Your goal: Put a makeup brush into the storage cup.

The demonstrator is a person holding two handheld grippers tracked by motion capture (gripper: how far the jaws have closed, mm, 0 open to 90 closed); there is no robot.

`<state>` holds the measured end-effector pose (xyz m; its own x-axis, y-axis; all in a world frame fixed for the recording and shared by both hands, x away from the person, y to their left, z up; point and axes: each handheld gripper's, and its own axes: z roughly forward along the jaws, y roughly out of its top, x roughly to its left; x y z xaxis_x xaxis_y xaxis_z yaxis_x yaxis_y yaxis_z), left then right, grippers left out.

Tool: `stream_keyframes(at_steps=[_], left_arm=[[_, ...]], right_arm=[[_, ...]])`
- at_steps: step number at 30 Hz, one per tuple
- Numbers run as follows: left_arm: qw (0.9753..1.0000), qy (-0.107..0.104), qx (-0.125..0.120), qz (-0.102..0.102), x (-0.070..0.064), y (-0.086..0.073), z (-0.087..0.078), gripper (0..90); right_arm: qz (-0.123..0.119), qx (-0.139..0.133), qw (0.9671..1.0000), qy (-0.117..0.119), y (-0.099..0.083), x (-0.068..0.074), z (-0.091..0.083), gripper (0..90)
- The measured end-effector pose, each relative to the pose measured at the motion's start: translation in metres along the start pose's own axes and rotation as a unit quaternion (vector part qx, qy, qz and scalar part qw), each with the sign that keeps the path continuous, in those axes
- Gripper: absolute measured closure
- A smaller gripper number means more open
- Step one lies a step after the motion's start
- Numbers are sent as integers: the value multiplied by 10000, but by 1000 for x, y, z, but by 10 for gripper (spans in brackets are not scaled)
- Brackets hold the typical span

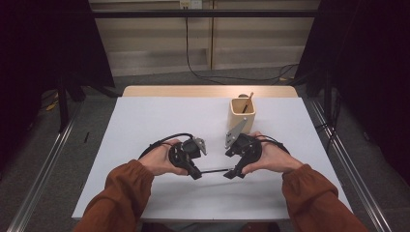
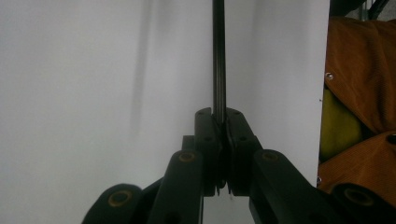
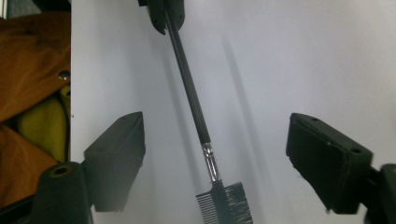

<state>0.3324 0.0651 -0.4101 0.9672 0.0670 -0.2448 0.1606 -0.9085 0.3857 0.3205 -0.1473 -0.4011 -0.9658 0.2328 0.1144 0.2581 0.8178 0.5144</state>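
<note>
- High view: the left gripper [image 1: 196, 174] and right gripper [image 1: 229, 173] met over the white table [image 1: 145, 121], a wooden cup [image 1: 241, 115] behind.
- Left jaws clamped the brow brush [image 3: 194, 102] handle.
- Right jaws stood wide apart, its comb head between them, untouched.
- No writing was legible.

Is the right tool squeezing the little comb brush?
No, the right tool stands wide open around the comb brush, its jaws apart from the handle, while the left tool pinches the far end.

My white rectangular worktop [image 1: 145, 125] stands on grey carpeted floor [image 1: 159, 77]; black curtains [image 1: 43, 48] flank it, a beige panelled wall [image 1: 145, 38] behind.
</note>
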Motion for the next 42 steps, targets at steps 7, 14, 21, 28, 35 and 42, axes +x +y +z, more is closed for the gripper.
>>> stream_keyframes(at_steps=[7, 14, 21, 28, 35, 42], left_arm=[[10000, 18, -26, -33, 0, -3, -2, 856], [10000, 12, 2, -43, 2, -10, -3, 856], [9999, 21, -49, -134, 3, -17, -7, 856], [9999, -25, -48, -141, 3, -20, -5, 856], [9997, -9, -112, -202, 4, -25, -8, 856], [9995, 37, -176, -260, 4, -32, -8, 855]], right_arm=[[134, -419, 9990, -118, -2, -1, -3, 122], [253, -764, 9966, -165, -9, -4, -10, 69], [348, -1102, 9931, -221, -20, -4, -23, 49], [504, -1436, 9878, -320, -33, -5, -33, 35], [634, -1515, 9854, -447, -48, -2, -38, 57], [756, -1694, 9813, -518, -60, 5, -41, 84]])
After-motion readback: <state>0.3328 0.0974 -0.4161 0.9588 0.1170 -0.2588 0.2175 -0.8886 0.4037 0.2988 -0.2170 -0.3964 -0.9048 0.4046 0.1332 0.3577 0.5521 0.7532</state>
